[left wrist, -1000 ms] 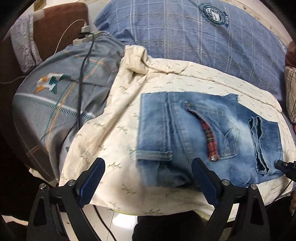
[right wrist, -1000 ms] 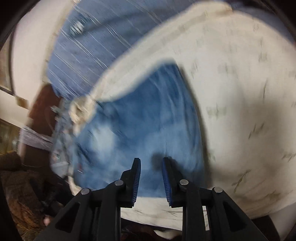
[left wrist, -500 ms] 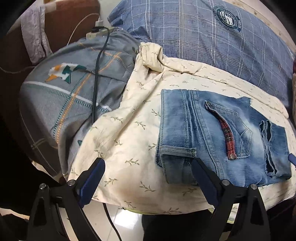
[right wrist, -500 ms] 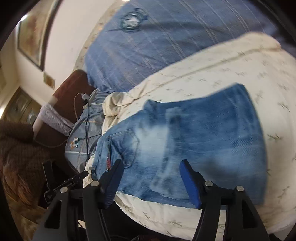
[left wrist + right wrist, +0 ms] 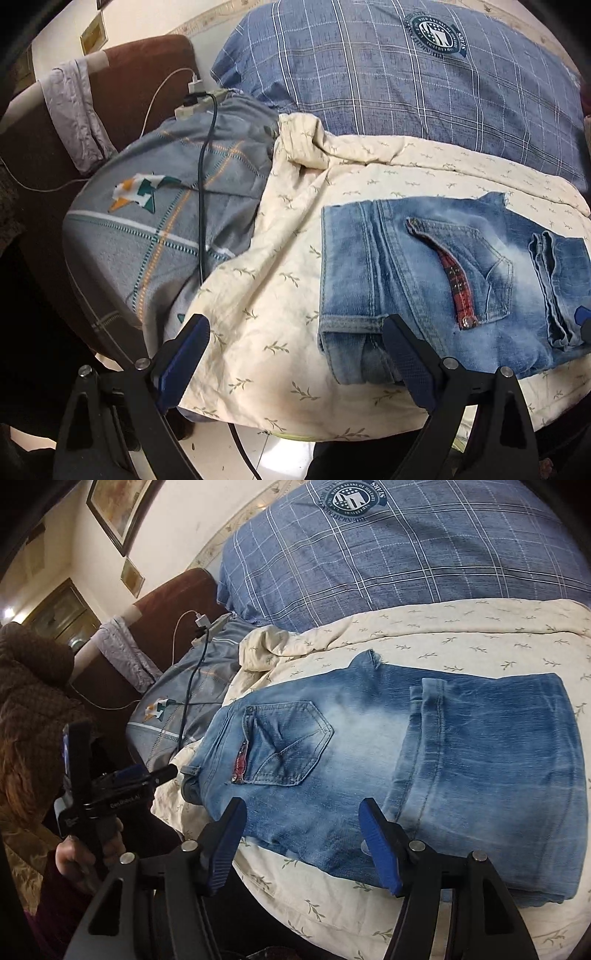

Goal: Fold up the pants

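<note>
Folded jeans (image 5: 436, 280) lie flat on a cream sheet (image 5: 266, 280), back pocket (image 5: 291, 746) up with a red plaid strip at its edge, a hemmed leg end folded over the top. The left gripper (image 5: 295, 350) hangs above the sheet's near edge, jaws spread wide, holding nothing. The right gripper (image 5: 306, 834) hovers over the jeans' near edge, likewise wide apart and empty. Beyond lie a blue plaid pillow (image 5: 424, 85) and a grey pillow (image 5: 155, 229) crossed by a black cable (image 5: 201, 206).
</note>
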A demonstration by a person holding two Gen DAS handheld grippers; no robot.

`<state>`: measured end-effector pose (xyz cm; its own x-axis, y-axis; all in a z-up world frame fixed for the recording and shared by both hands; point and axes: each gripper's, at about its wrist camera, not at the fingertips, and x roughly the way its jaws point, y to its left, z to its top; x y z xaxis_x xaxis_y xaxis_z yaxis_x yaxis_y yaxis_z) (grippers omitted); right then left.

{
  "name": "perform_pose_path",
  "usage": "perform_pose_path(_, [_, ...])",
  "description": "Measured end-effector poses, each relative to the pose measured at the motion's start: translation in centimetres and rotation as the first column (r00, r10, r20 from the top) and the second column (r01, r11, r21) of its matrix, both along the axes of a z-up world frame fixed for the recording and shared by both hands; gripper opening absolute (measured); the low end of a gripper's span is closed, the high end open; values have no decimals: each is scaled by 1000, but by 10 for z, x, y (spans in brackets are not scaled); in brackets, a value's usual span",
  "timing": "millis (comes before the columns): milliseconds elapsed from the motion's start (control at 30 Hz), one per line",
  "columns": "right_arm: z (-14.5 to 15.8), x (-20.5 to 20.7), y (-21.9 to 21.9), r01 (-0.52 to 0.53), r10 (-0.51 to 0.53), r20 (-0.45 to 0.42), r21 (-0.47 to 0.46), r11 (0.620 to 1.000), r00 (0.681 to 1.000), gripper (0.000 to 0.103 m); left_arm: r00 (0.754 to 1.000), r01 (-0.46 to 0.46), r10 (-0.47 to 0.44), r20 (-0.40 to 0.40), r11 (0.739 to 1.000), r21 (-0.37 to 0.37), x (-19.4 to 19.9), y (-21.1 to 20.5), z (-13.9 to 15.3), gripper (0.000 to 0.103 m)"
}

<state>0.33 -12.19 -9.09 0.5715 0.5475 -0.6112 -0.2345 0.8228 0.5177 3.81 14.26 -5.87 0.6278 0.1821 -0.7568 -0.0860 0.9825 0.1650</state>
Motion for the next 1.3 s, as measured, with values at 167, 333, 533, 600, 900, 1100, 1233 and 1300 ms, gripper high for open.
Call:
perform_pose_path(167, [-5, 3, 1, 5, -5, -5, 4, 1000, 1000, 67, 1000, 9, -9, 1, 1000, 12, 2, -4, -1, 95])
perform_pose_path(333, [-9, 6, 2, -2, 3, -13, 19, 1000, 1000, 67, 1000, 8, -8, -23, 1000, 8, 5, -4, -10, 95])
perform_pose_path(533, [-14, 8, 5, -12, 13, -23, 26, 1000, 1000, 67, 996, -51, 43, -84, 994, -95, 10, 16, -25, 95])
perform_pose_path(600, [-14, 8, 5, -11, 12, -23, 26, 1000, 1000, 67, 994, -69, 58, -92, 989, -131, 10, 24, -28, 95])
perform_pose_path(900, [-11, 5, -11, 38, -38, -2, 47, 998, 999, 67, 981, -136, 65, -185, 905, -403, 16, 55, -47, 95])
perform_pose_path(1100, [-11, 6, -29, 83, -82, -6, 65, 994, 997, 67, 987, -80, 0, -158, 862, -501, 25, 39, -45, 95])
perform_pose_path(1233, [-10, 5, -37, 101, -101, 1, 72, 992, 995, 67, 976, -89, -29, -215, 848, -522, 40, 30, -63, 95])
perform_pose_path(1300, [-9, 4, -40, 107, -108, 2, 74, 991, 994, 67, 968, -112, -36, -246, 820, -561, 45, 30, -75, 95])
